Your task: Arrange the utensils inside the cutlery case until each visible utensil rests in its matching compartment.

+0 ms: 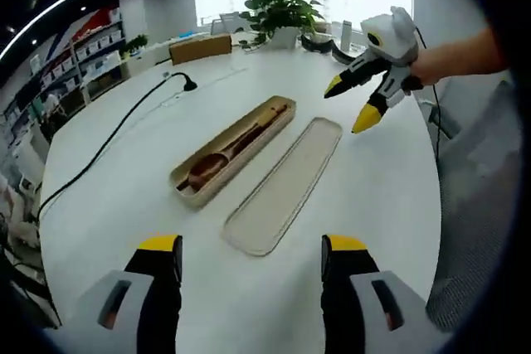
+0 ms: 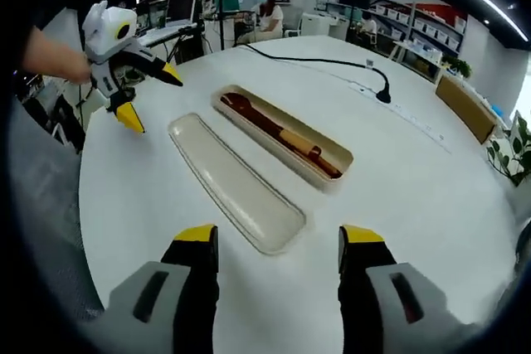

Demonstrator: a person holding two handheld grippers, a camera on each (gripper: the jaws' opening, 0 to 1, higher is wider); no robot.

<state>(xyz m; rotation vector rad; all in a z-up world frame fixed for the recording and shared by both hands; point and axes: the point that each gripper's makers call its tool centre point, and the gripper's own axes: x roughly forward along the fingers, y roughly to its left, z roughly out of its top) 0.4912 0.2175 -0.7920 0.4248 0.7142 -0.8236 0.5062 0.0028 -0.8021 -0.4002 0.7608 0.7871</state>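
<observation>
Your left gripper (image 1: 251, 256) has its two jaws spread wide, with nothing between them. Your right gripper (image 2: 279, 246) is wide too, and it holds nothing. Both hang above the white table (image 1: 124, 205), not touching anything.

Just ahead of your left fingers (image 1: 160, 254) lies the lid (image 1: 284, 186), flat and open side up. Past the lid, a bit to the left, is the case (image 1: 235, 151). The two lie side by side, close but apart. From your right fingers (image 2: 197, 242) it is the same: lid first, case behind it.

Inside the case lie a wooden spoon (image 2: 249, 113) and what look like chopsticks (the far end is too small to tell for sure). They seem to sit in their slots already, so little may be left to do.

The spoon looks light, stiff and smooth, so I think it could slip. Take it by the thin handle, near the middle, and squeeze softly. The case looks light too and may slide when you push, so hold its rim with your other gripper.

Farther out sit a black cable (image 1: 108, 143) and a plant (image 1: 282, 10).
</observation>
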